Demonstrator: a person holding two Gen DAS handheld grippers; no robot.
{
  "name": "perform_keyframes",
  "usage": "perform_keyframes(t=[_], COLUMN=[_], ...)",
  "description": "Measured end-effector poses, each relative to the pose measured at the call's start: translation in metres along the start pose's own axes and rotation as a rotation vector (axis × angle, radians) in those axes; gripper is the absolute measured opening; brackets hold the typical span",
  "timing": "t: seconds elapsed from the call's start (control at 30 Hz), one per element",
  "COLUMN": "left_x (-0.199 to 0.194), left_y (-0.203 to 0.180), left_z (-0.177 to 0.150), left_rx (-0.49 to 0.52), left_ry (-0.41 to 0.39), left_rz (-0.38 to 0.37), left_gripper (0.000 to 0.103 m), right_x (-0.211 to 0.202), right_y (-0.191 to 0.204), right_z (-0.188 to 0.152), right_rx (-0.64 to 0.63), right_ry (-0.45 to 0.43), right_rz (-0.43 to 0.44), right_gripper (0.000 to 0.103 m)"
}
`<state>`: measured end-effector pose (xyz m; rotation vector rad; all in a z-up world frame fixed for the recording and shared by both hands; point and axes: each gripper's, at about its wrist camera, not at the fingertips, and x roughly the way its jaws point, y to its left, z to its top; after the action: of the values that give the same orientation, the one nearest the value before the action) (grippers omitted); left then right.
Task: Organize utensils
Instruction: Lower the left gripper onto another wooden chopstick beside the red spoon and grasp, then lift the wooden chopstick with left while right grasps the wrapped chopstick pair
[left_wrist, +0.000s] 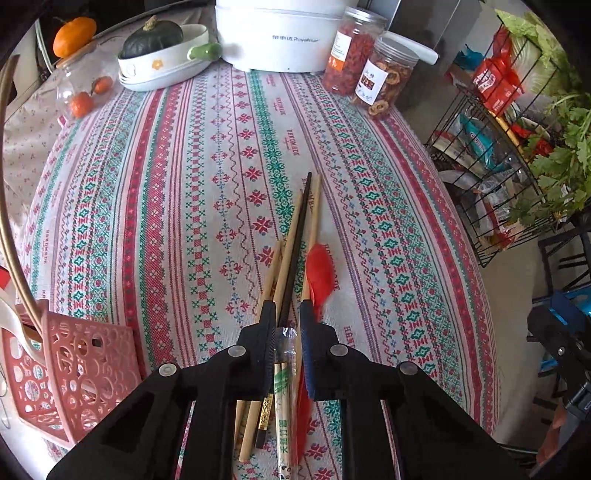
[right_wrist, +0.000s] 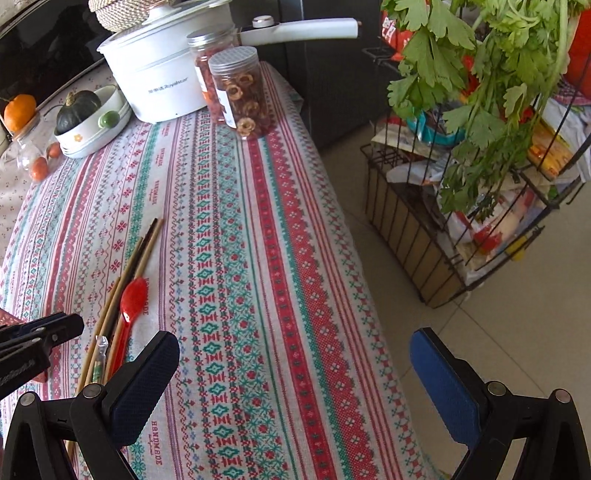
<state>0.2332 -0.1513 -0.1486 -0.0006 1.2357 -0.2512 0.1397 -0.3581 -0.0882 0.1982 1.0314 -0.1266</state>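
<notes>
A bundle of utensils lies on the patterned tablecloth (left_wrist: 184, 184): several bamboo chopsticks (left_wrist: 291, 236), a black chopstick (left_wrist: 301, 218), a wrapped pair (left_wrist: 284, 391) and a red plastic spoon (left_wrist: 319, 273). My left gripper (left_wrist: 288, 314) has its jaws narrowly apart around the bundle, just above it; I cannot tell whether they press on it. The bundle (right_wrist: 125, 280) and the left gripper (right_wrist: 44, 332) also show in the right wrist view. My right gripper (right_wrist: 295, 354) is wide open and empty over the table's right edge. A pink perforated basket (left_wrist: 74, 369) stands at the lower left.
At the back stand a white electric pot (left_wrist: 277, 33), two jars of dried fruit (left_wrist: 384, 85), a white dish with a green squash (left_wrist: 162, 55) and a glass jar of small oranges (left_wrist: 81, 92). A black wire rack (right_wrist: 461, 221) with packets and greens stands on the floor, right.
</notes>
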Motion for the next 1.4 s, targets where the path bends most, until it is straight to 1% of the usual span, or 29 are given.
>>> perform_keyframes(t=[0.1, 0.23, 0.33, 0.43, 0.57, 0.6, 0.63, 0.7, 0.73, 0.83, 0.97, 1.03, 1.17, 1.27, 1.37, 1.4], left_x=[0.018, 0.034, 0.044, 0.050, 0.054, 0.054, 0.054, 0.050, 0.044, 0.016, -0.029, -0.052, -0.095, -0.121, -0.139, -0.141], left_y=[0.005, 0.004, 0.004, 0.004, -0.004, -0.004, -0.004, -0.001, 0.002, 0.002, 0.004, 0.002, 0.003, 0.012, 0.028, 0.034], left_z=[0.010, 0.017, 0.019, 0.019, 0.022, 0.022, 0.022, 0.020, 0.017, 0.004, -0.014, -0.023, -0.046, -0.064, -0.085, -0.088], left_rx=[-0.025, 0.002, 0.020, 0.026, 0.097, 0.100, 0.097, 0.076, 0.071, 0.103, 0.145, 0.178, 0.228, 0.255, 0.248, 0.233], left_ry=[0.011, 0.026, 0.051, 0.069, 0.076, 0.076, 0.076, 0.067, 0.045, -0.031, -0.105, -0.150, -0.229, -0.272, -0.324, -0.333], left_rz=[0.018, 0.053, 0.076, 0.089, 0.124, 0.123, 0.122, 0.116, 0.111, 0.113, 0.074, 0.068, 0.046, 0.020, -0.021, -0.031], left_gripper=[0.008, 0.006, 0.006, 0.008, 0.008, 0.008, 0.006, 0.006, 0.006, 0.005, 0.005, 0.005, 0.005, 0.005, 0.005, 0.005], right_x=[0.002, 0.005, 0.006, 0.006, 0.008, 0.009, 0.010, 0.013, 0.014, 0.015, 0.019, 0.023, 0.029, 0.035, 0.045, 0.049], right_y=[0.000, 0.005, 0.010, 0.016, 0.023, 0.025, 0.025, 0.026, 0.025, 0.023, 0.028, 0.033, 0.051, 0.069, 0.090, 0.097], right_z=[0.001, 0.002, 0.003, 0.003, 0.001, 0.000, 0.000, -0.001, -0.001, -0.001, -0.003, -0.007, -0.014, -0.021, -0.030, -0.032], right_rx=[-0.014, -0.045, -0.070, -0.089, -0.119, -0.125, -0.130, -0.130, -0.124, -0.090, -0.071, -0.073, -0.090, -0.102, -0.118, -0.127], right_ry=[0.004, 0.005, 0.004, -0.001, -0.001, 0.001, 0.003, 0.009, 0.012, 0.018, 0.046, 0.068, 0.097, 0.128, 0.179, 0.197], right_rz=[0.006, 0.016, 0.022, 0.026, 0.022, 0.018, 0.015, 0.004, 0.000, 0.009, 0.037, 0.052, 0.068, 0.103, 0.150, 0.157], right_gripper=[0.102, 0.102, 0.102, 0.102, 0.102, 0.102, 0.102, 0.102, 0.102, 0.102, 0.102, 0.102, 0.102, 0.102, 0.102, 0.100])
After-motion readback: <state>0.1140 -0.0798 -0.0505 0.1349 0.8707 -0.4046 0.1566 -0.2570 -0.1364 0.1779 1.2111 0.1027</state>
